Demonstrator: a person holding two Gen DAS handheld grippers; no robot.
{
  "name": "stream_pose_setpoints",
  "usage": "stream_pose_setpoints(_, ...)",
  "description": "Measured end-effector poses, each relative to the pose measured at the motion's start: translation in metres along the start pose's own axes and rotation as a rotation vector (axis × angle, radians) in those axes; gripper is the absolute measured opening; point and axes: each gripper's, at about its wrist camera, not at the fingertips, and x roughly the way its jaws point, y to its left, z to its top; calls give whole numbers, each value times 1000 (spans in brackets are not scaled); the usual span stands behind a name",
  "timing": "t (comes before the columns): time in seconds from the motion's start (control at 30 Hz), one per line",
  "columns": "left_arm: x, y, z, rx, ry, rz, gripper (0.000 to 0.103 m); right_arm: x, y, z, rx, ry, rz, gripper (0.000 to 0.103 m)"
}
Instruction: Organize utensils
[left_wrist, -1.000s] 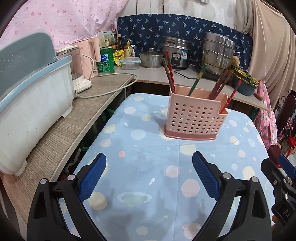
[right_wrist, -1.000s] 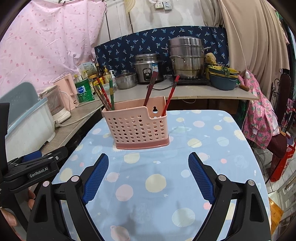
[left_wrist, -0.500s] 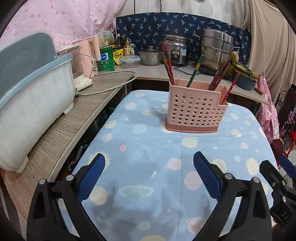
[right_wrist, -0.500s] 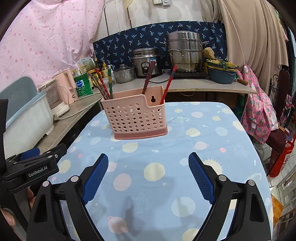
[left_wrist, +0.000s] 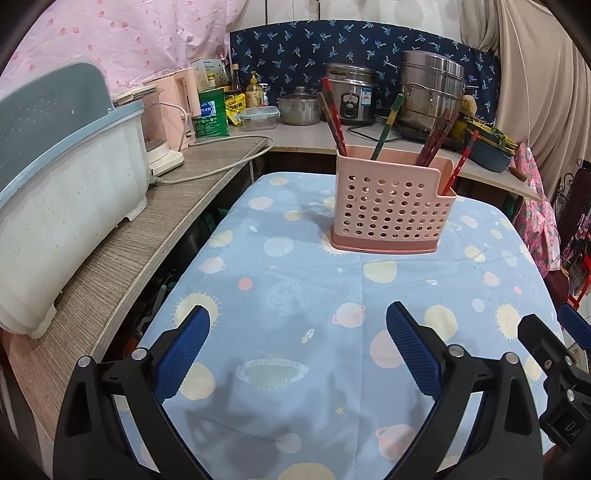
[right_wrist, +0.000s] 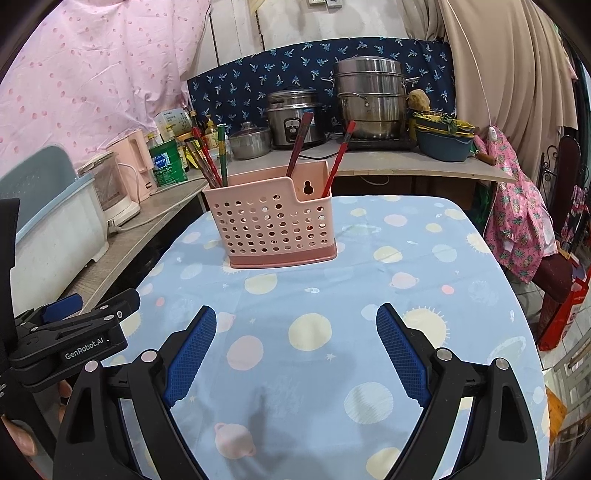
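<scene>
both claws wide, empty — chopsticks (left_wrist: 384, 127) upright in pink holder (left_wrist: 388, 206)

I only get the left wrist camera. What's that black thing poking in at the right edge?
Observer: That's the right gripper. Its own camera shows it open and empty above the tablecloth.
Visitor: Anything on the pink holder I'm missing?
Observer: The pink holder has a keyhole-shaped hanging hole in its taller wall.
Visitor: Who carries my gripper?
Observer: A person. Their fingers show beneath the left gripper.
</scene>
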Motion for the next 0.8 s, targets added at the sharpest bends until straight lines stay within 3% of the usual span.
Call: stream_pose_setpoints(0.8, 1, -7, -1, 26, 14, 7, 93, 2, 4, -3, -4, 9, 4, 85)
